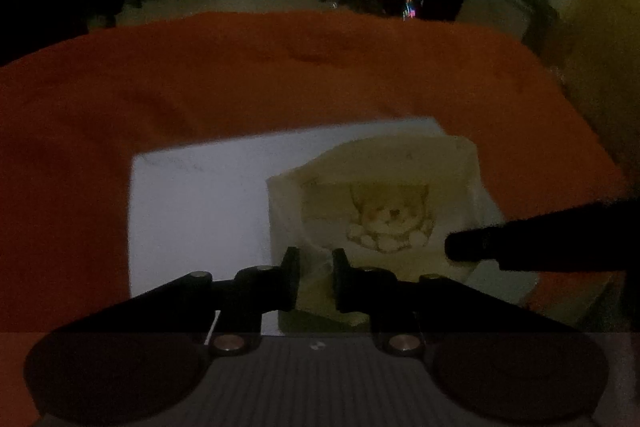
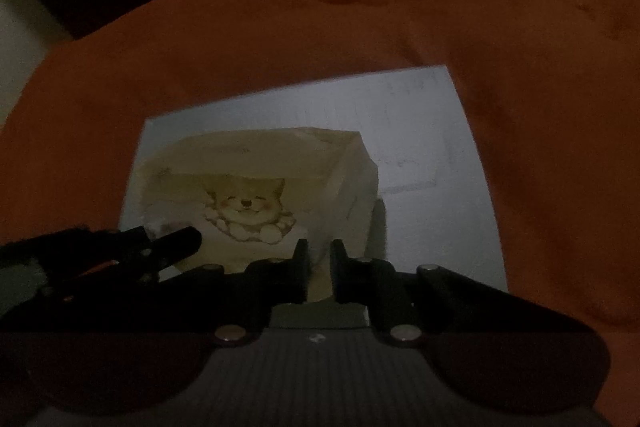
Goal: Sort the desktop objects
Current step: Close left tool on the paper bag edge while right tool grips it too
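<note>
Both tools pinch the cream dog-print pouch (image 1: 372,211): left tool (image 1: 316,259) clamps its near left edge, right tool (image 2: 319,251) its near right edge. Beneath lies white paper (image 2: 420,131) on the orange-covered worktop (image 2: 280,27).

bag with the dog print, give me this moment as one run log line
stage: both grip bag | left gripper: shut on bag rim | right gripper: shut on bag rim | bag: on white sheet, orange cloth
</note>
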Demonstrator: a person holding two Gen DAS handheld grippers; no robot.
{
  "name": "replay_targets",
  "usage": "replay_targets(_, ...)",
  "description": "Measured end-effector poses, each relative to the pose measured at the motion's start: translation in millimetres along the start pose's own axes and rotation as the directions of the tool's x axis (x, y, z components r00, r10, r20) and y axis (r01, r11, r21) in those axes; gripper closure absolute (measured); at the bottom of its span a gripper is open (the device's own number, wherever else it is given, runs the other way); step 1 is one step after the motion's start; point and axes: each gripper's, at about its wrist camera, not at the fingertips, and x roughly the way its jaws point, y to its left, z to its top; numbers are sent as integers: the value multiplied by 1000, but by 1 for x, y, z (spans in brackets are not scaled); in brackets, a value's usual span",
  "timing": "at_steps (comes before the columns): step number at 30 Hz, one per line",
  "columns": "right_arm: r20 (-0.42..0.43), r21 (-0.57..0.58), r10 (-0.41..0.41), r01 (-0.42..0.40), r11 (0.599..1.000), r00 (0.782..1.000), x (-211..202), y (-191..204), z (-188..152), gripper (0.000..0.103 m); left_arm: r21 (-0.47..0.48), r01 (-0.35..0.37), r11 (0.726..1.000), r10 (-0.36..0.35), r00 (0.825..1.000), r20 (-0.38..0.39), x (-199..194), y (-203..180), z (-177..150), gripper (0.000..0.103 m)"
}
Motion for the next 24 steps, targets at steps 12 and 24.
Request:
replay_targets(12, 68, -38, 118, -116, 993, 991, -109, 19, -34, 91, -100, -33, 994, 41, 996, 74, -110, -21, -22, 90)
replay_targets(24, -38, -61, 178, -180, 982, 983, -144, 17, -149, 92, -97, 22, 995, -20, 1000, 14, -178, -40, -122, 90)
